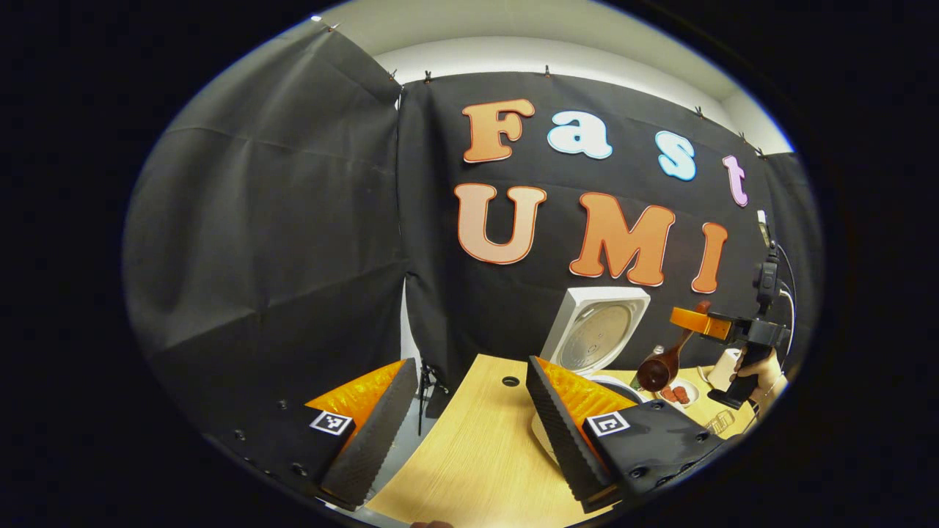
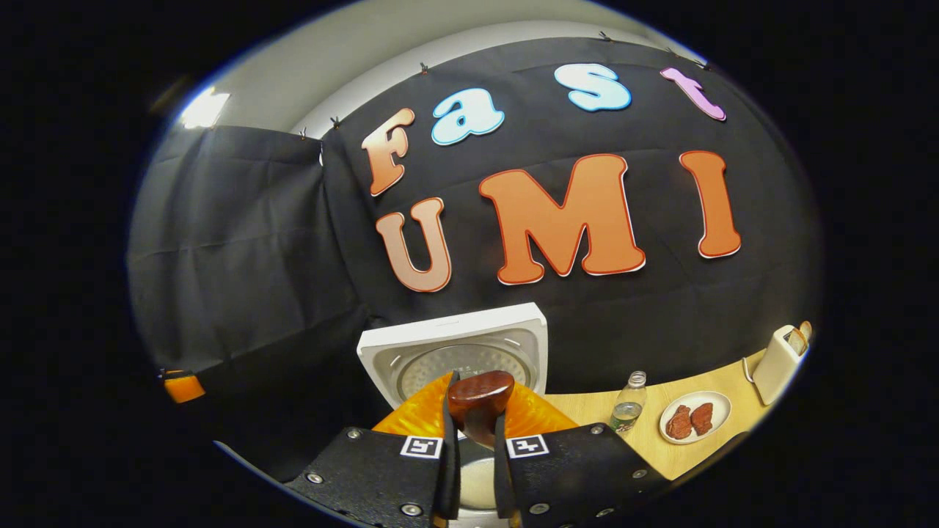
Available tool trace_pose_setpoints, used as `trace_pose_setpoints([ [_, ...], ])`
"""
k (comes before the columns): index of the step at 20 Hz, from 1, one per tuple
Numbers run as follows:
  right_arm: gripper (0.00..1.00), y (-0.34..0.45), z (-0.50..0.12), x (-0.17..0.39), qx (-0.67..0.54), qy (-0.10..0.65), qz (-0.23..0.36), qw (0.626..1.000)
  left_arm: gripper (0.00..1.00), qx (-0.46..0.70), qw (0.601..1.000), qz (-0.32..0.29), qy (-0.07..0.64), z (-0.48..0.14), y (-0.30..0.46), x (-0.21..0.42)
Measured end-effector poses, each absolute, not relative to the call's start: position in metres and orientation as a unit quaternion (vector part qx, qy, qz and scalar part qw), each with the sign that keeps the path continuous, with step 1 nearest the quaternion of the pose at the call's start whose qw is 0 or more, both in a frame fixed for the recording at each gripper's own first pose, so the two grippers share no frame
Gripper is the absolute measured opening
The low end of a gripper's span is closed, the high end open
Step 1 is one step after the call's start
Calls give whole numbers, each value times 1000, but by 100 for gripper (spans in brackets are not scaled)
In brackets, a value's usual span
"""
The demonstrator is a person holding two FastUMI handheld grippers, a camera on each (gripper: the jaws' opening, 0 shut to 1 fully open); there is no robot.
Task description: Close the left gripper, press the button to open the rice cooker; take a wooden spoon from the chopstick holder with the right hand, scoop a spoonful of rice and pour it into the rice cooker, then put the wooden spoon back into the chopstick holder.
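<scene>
I have the light wooden table [image 1: 469,455] under both tools. On it stands the white square-lidded rice cooker [image 2: 455,352], lid up, so the button step looks done.

My left gripper [image 1: 469,418] hangs over the table edge with its fingers wide apart, holding nothing. My right gripper [image 2: 469,469] is clamped on the handle of the dark brown wooden spoon [image 2: 480,396], both fingers pressing it, with the bowl sitting just above the open pot.

Handling, my guess: the spoon is light, rigid and smooth-lacquered, so it can twist in the pads. I'd grip mid-handle and keep the bowl level.

Views differ. The left gripper view gives the side-on look: the spoon hangs bowl-down from the far gripper, a hand [image 1: 763,378] on its grip. The right gripper view looks along the spoon at the lid's inner plate, and catches a clear plastic bottle [image 2: 627,403], a white plate with reddish pieces [image 2: 693,418] and a white toaster [image 2: 777,363]. Whether rice is in the bowl, I cannot tell.
</scene>
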State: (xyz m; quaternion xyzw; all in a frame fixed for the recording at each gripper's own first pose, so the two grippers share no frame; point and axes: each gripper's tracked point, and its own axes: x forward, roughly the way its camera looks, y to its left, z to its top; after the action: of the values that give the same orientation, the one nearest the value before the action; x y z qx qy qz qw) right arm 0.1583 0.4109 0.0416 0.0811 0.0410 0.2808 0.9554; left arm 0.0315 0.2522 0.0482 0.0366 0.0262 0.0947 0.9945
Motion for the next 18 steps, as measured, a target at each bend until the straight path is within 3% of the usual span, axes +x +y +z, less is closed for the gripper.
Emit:
trace_pose_setpoints([
  [9,18,322,61,147,142,31,250,957,100,45,996,70,16,55,215,31],
  [18,18,147,38,135,169,31,137,976,100,53,998,39,12,52,155,42],
])
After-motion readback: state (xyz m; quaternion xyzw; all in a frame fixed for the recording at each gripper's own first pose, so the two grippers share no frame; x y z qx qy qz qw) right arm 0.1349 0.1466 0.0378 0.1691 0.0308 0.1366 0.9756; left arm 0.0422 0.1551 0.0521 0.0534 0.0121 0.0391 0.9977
